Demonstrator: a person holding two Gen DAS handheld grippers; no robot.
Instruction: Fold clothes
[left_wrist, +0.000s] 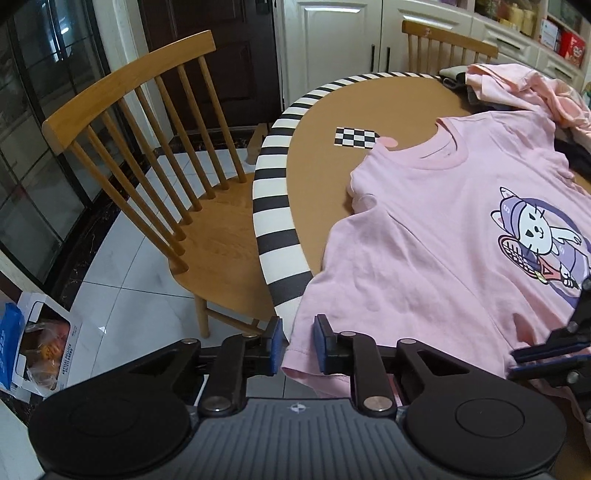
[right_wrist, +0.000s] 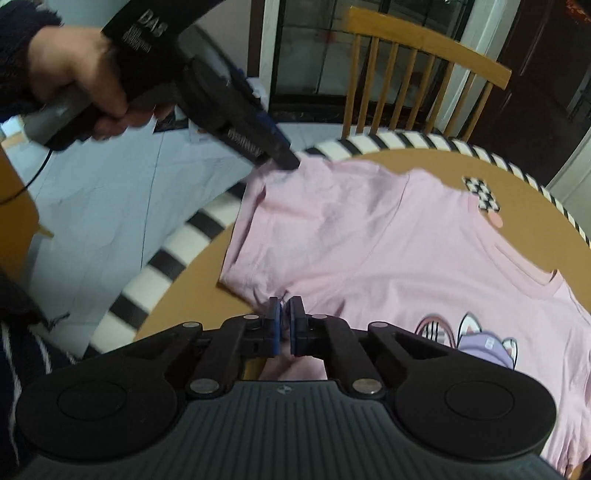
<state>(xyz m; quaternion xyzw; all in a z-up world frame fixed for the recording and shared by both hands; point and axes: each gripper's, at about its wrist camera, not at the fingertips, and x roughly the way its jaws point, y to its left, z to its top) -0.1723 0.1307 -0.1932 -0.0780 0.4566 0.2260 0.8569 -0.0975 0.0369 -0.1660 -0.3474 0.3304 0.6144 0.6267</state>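
Right tongs (right_wrist: 283, 325) pinch pink cotton T-shirt (right_wrist: 369, 236) hem; left tongs (left_wrist: 298, 343) gape astride its sleeve edge; close left, then fold.

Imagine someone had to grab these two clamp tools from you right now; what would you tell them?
Left gripper: open, fingers either side of the pink T-shirt's hem corner at the table edge.
Right gripper: shut on the T-shirt's hem.
The shirt lies spread face up, cat print showing.
Done: spread flat. No fold yet.
Left: close the left gripper, make all folds. More clothes wait piled at the far side.
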